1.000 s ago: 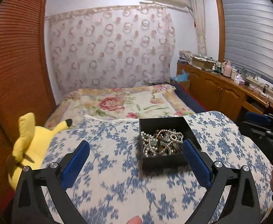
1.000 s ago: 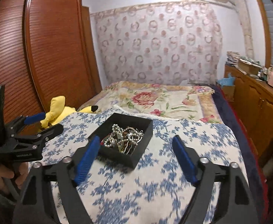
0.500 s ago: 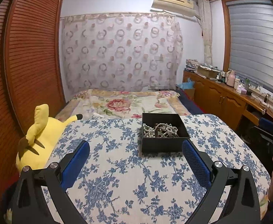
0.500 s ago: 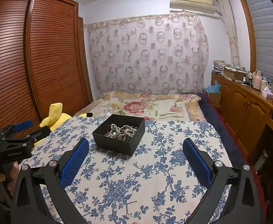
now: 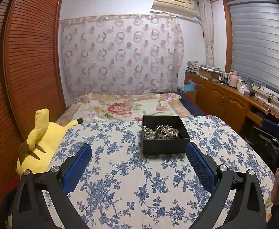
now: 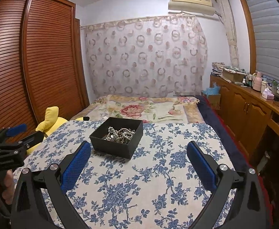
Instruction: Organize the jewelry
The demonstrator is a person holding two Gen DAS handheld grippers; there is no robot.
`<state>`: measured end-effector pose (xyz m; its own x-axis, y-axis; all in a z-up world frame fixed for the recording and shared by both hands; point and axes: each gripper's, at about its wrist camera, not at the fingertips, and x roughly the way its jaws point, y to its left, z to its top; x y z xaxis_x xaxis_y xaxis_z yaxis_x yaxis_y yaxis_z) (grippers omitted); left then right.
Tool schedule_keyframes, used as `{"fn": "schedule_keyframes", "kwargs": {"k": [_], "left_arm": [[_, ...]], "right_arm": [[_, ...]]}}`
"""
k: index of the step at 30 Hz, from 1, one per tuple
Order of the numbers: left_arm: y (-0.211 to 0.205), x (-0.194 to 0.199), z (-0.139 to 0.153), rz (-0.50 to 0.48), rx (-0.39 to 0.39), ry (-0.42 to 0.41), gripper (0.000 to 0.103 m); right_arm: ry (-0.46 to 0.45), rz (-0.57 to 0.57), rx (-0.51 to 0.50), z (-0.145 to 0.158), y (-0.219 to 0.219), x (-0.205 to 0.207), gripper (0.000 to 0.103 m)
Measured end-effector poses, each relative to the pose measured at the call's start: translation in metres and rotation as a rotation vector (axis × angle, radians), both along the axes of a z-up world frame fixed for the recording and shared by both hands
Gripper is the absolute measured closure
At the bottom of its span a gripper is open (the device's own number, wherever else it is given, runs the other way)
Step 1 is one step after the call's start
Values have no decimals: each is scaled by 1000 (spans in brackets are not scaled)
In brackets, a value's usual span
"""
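A black open box [image 5: 165, 145] [image 6: 110, 147] stands on the blue-flowered cloth [image 5: 131, 181] [image 6: 139, 187]. It holds a tangle of pearl strands and metal jewelry [image 5: 160, 132] [image 6: 119, 133]. My left gripper [image 5: 138, 149] is open and empty, held back from the box, which sits ahead and a little to the right. My right gripper [image 6: 138, 148] is open and empty, with the box ahead and to the left. Each gripper also shows at the edge of the other's view, the right one [image 5: 276, 139] and the left one [image 6: 11, 139].
A yellow plush toy [image 5: 42, 141] [image 6: 51, 120] lies at the cloth's left edge by the slatted wooden wardrobe [image 6: 24, 61]. A flowered bed [image 5: 124, 106] lies beyond. A wooden sideboard [image 5: 225, 99] with bottles runs along the right wall.
Both grippers have pulled back and risen away from the box, which now looks smaller and farther. Both stayed open. The box and jewelry have not moved.
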<state>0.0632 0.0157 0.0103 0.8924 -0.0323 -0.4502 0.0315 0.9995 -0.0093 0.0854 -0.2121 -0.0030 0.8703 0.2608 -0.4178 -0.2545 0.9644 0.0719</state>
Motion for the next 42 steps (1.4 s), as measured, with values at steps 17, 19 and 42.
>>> {"fn": "schedule_keyframes", "kwargs": {"k": [17, 19, 42], "left_arm": [[-1, -1, -1, -2, 0, -15, 7], [-1, -1, -1, -2, 2, -15, 7], [-5, -9, 3, -12, 10, -37, 7]], "right_arm": [[11, -15, 7, -5, -4, 2, 2], [10, -14, 6, -6, -4, 2, 2], [8, -11, 6, -7, -2, 1, 2]]}}
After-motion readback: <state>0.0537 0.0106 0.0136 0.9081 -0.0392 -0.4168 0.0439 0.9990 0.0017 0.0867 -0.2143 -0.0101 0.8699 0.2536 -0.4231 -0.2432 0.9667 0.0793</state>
